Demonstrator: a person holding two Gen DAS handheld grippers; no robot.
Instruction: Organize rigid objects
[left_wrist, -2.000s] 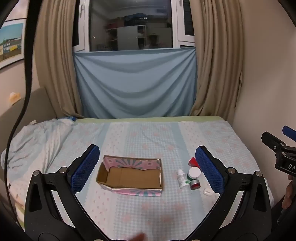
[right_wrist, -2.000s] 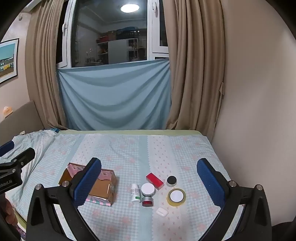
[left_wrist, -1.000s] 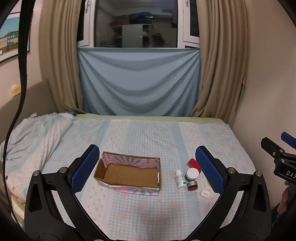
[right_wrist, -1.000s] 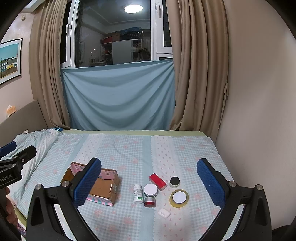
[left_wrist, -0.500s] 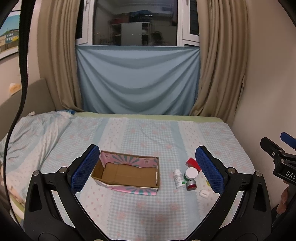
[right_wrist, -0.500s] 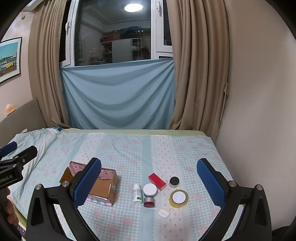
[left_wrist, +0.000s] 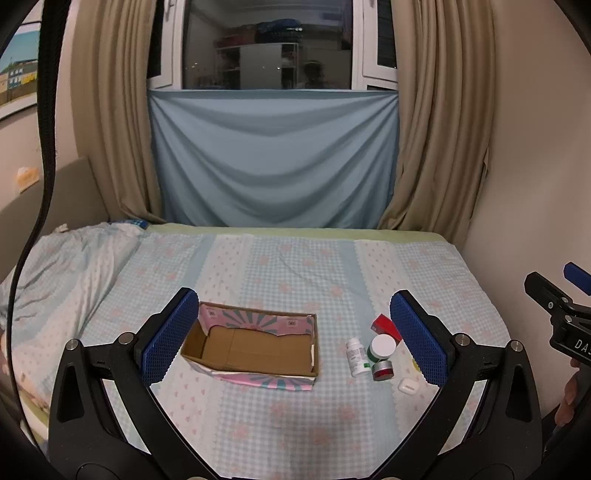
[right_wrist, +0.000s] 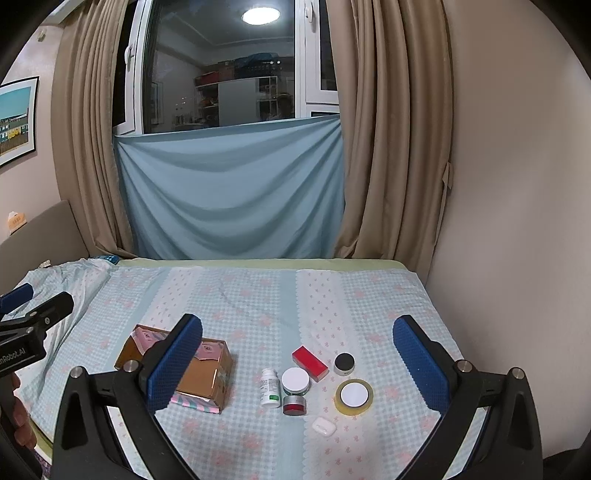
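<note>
An open cardboard box (left_wrist: 255, 349) (right_wrist: 201, 376) with pink patterned flaps sits on the bed. To its right lie a white pill bottle (right_wrist: 269, 387) (left_wrist: 356, 357), a white-lidded green jar (right_wrist: 295, 380) (left_wrist: 382, 347), a small red tin (right_wrist: 294, 405) (left_wrist: 383, 370), a red block (right_wrist: 309, 363) (left_wrist: 384, 326), a black-topped jar (right_wrist: 344, 363), a tape roll (right_wrist: 354, 396) and a white earbud case (right_wrist: 324, 426) (left_wrist: 407, 386). My left gripper (left_wrist: 293, 339) is open and empty, above the box. My right gripper (right_wrist: 297, 363) is open and empty, above the small items.
The bed (left_wrist: 295, 266) has a checked blue and pink sheet, rumpled at the left (left_wrist: 66, 266). A wall (right_wrist: 517, 221) bounds the bed's right side. Curtains (right_wrist: 395, 147) and a blue cloth (right_wrist: 232, 192) hang behind it.
Both views shifted slightly, the box and items sitting a little differently in frame. Both grippers stay open and nothing on the bed has moved.
</note>
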